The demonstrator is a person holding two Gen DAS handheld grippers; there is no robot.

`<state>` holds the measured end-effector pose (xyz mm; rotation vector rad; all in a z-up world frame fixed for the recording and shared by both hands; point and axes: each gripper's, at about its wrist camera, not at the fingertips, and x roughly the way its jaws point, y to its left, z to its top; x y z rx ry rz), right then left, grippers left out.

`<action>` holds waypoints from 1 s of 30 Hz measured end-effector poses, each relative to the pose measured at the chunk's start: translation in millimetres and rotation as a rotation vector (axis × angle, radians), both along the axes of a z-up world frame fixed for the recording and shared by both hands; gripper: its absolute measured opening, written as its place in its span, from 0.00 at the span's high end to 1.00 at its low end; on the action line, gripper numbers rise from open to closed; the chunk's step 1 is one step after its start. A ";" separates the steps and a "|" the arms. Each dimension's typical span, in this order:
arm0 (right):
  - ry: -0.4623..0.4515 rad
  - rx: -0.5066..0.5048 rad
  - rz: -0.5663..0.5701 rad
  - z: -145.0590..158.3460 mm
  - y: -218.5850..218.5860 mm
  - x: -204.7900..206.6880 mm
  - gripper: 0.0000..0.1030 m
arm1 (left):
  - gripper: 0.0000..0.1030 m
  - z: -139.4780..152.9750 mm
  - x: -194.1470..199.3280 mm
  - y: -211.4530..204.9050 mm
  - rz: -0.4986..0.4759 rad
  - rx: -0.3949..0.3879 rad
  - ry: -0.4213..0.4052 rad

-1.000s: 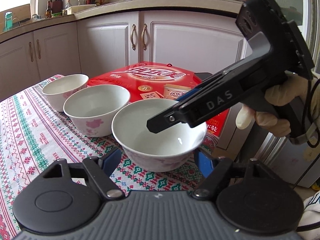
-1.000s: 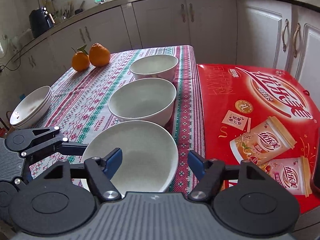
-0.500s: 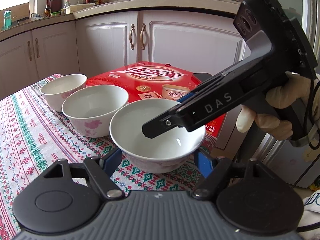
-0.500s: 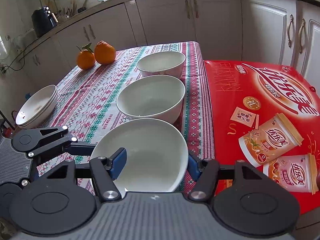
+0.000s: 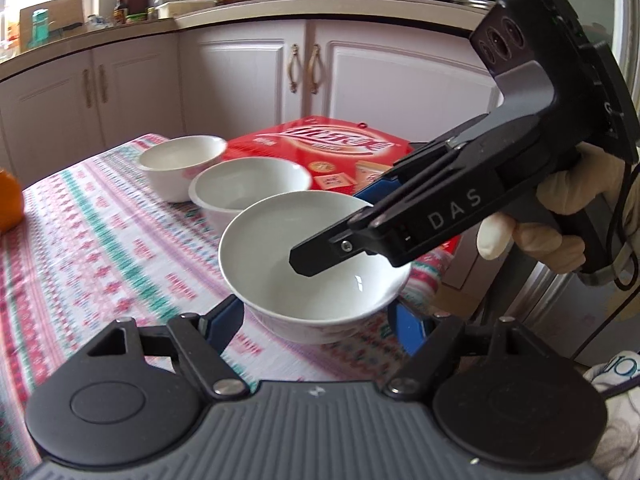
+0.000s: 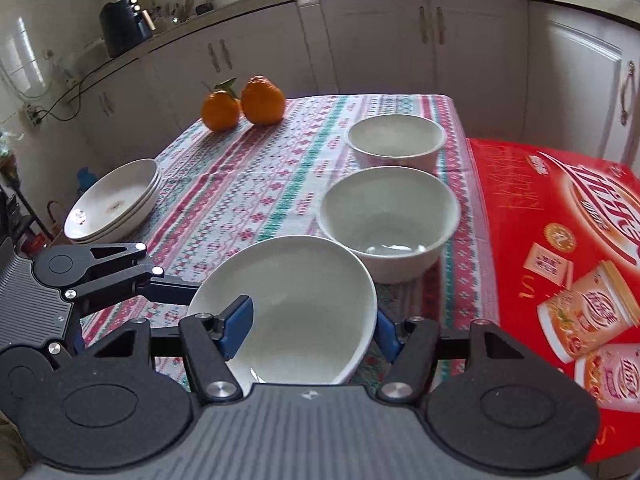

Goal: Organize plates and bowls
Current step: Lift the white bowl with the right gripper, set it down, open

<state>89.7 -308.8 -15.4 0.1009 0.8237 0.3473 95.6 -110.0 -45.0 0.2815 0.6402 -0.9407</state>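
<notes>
The nearest of three white bowls (image 6: 304,304) sits between both grippers. My right gripper (image 6: 312,332) is shut on it, blue pads pressed to its left and right rim. In the left wrist view the same bowl (image 5: 312,264) rests between my left gripper (image 5: 314,324) pads, which press its sides. The right gripper (image 5: 340,228), held by a gloved hand (image 5: 560,216), reaches over the bowl from the right. The left gripper's finger (image 6: 168,290) meets the bowl's left rim. A middle bowl (image 6: 390,220) and a far bowl (image 6: 396,140) stand behind it.
A stack of white plates (image 6: 116,204) sits at the table's left edge. Two oranges (image 6: 244,104) stand at the far side of the patterned tablecloth (image 6: 248,184). A red carton (image 6: 560,240) lies beside the table on the right. Kitchen cabinets run behind.
The right gripper's pads closed in onto the bowl's rim. Both grippers and the bowl then shifted together leftward across the table; the other two bowls stayed put.
</notes>
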 end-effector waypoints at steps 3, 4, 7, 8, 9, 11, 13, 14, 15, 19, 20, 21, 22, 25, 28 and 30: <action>-0.001 0.001 0.040 0.4 16.5 7.0 0.33 | 0.24 1.0 2.9 14.4 0.032 0.006 0.005; -0.002 0.001 0.054 0.6 22.3 9.5 0.33 | 0.24 1.2 3.6 19.4 0.043 0.010 0.004; -0.007 -0.002 0.094 0.8 38.8 17.8 0.33 | 0.24 2.3 7.0 33.5 0.076 0.019 0.000; -0.009 -0.003 0.107 0.9 44.3 20.5 0.33 | 0.24 2.6 8.3 38.2 0.087 0.022 -0.002; -0.011 -0.004 0.119 1.0 49.8 23.4 0.33 | 0.24 3.0 9.6 42.3 0.097 0.025 -0.002; -0.011 -0.002 0.142 0.2 59.1 30.1 0.33 | 0.24 3.5 12.4 49.8 0.118 0.027 -0.002; -0.011 -0.001 0.163 -0.8 68.2 36.1 0.33 | 0.24 3.4 14.8 56.9 0.138 0.030 -0.004; -0.010 0.000 0.171 -1.4 72.8 39.0 0.33 | 0.24 3.4 15.9 60.2 0.147 0.033 -0.004; -0.010 0.000 0.180 -1.9 76.5 41.2 0.33 | 0.24 3.2 16.7 65.5 0.157 0.033 -0.003; -0.010 -0.004 0.210 -3.6 91.6 50.9 0.33 | 0.24 1.4 21.0 78.0 0.189 0.034 0.000; -0.010 -0.004 0.216 -4.0 94.6 53.3 0.33 | 0.24 0.6 22.3 80.4 0.195 0.034 0.001; -0.009 -0.004 0.221 -4.8 97.6 55.9 0.33 | 0.24 -0.1 23.7 82.2 0.202 0.035 0.003; -0.008 -0.006 0.225 -5.5 100.4 58.3 0.33 | 0.24 -0.6 25.2 83.0 0.208 0.035 0.003; -0.003 -0.014 0.233 -8.2 107.0 64.6 0.33 | 0.24 -1.8 28.6 86.9 0.220 0.034 0.008; -0.001 -0.007 0.233 -9.5 110.2 69.3 0.33 | 0.24 -2.3 32.1 90.8 0.228 0.032 0.011; -0.001 -0.005 0.233 -10.3 111.7 71.4 0.33 | 0.24 -3.2 34.3 91.8 0.233 0.031 0.014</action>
